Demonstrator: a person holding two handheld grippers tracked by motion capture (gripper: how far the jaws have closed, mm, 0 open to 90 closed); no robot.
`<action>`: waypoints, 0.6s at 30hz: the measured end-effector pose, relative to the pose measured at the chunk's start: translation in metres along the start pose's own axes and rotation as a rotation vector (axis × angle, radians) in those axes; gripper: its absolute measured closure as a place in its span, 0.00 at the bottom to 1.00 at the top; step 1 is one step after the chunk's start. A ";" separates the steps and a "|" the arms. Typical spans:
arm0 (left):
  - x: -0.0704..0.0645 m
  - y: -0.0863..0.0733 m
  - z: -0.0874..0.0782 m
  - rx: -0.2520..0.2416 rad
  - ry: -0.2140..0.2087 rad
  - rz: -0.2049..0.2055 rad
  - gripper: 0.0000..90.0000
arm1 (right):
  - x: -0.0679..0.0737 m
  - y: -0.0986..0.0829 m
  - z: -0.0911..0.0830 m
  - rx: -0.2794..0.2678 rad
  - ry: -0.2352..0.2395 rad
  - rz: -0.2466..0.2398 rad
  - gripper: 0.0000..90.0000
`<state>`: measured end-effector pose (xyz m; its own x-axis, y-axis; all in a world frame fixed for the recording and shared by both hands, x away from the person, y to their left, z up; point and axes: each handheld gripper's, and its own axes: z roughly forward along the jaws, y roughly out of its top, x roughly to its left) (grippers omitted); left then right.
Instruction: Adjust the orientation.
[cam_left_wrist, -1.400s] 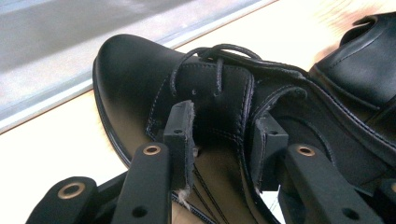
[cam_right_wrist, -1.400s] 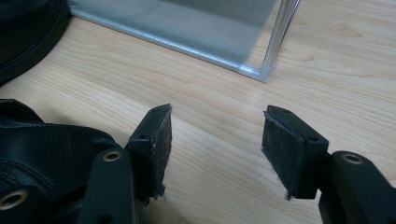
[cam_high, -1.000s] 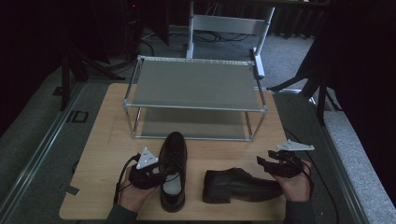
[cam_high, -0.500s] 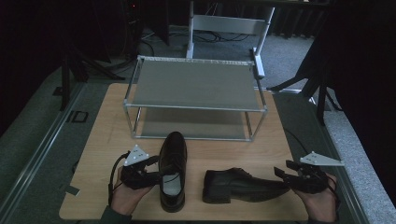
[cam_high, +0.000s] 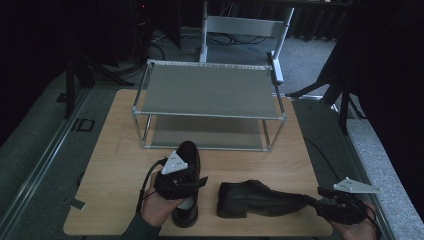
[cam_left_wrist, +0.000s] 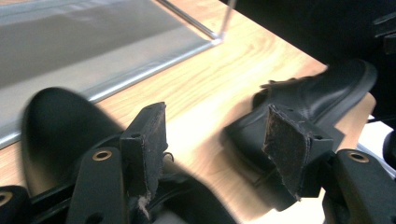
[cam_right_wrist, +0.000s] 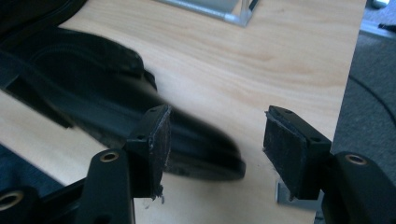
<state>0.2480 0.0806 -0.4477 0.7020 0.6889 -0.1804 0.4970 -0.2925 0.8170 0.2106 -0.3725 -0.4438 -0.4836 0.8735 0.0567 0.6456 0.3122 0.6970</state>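
Right now your left gripper (cam_high: 197, 181) sits over the left shoe (cam_high: 186, 155), the black dress shoe that stands near the table's front edge with its toe pointing toward the rack. In the left gripper view the jaws stand spread apart, one pad (cam_left_wrist: 148, 140) just above that shoe's opening (cam_left_wrist: 70, 135), the other pad (cam_left_wrist: 287, 149) out over the bare wood, and nothing is pinched between them. Whether the lower jaw touches the leather, I cannot tell.

Beside it, the right shoe (cam_high: 260, 198) lies across the table, heel toward the left shoe and toe pointing to your right. Your right gripper (cam_high: 312, 201) is at that toe, at the table's front right corner. In the right gripper view its jaws are also spread wide, the shoe's toe (cam_right_wrist: 205, 149) lying just in front of the left-hand pad, and the other pad (cam_right_wrist: 287, 142) over bare tabletop; they grip nothing.

Both shoes rest on the wooden table (cam_high: 115, 150), near each other but apart. Behind them stands the metal two-tier rack (cam_high: 210, 90), its shelves bare, well apart from both grippers. Grey carpet (cam_high: 320, 55) surrounds the table, and a white frame (cam_high: 245, 25) stands beyond the rack.
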 end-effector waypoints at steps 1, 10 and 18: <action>-0.003 0.001 0.003 0.005 -0.010 0.003 0.44 | -0.001 -0.003 -0.001 0.008 -0.002 0.004 0.45; -0.023 -0.003 0.023 0.053 -0.070 0.017 0.46 | 0.001 -0.024 0.012 0.137 0.055 -0.014 0.42; -0.025 -0.004 0.027 0.067 -0.080 0.023 0.46 | 0.001 -0.033 0.048 0.272 0.030 -0.047 0.41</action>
<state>0.2416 0.0468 -0.4612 0.7505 0.6275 -0.2075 0.5117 -0.3530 0.7833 0.2171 -0.3636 -0.5004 -0.5315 0.8454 0.0527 0.7549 0.4446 0.4821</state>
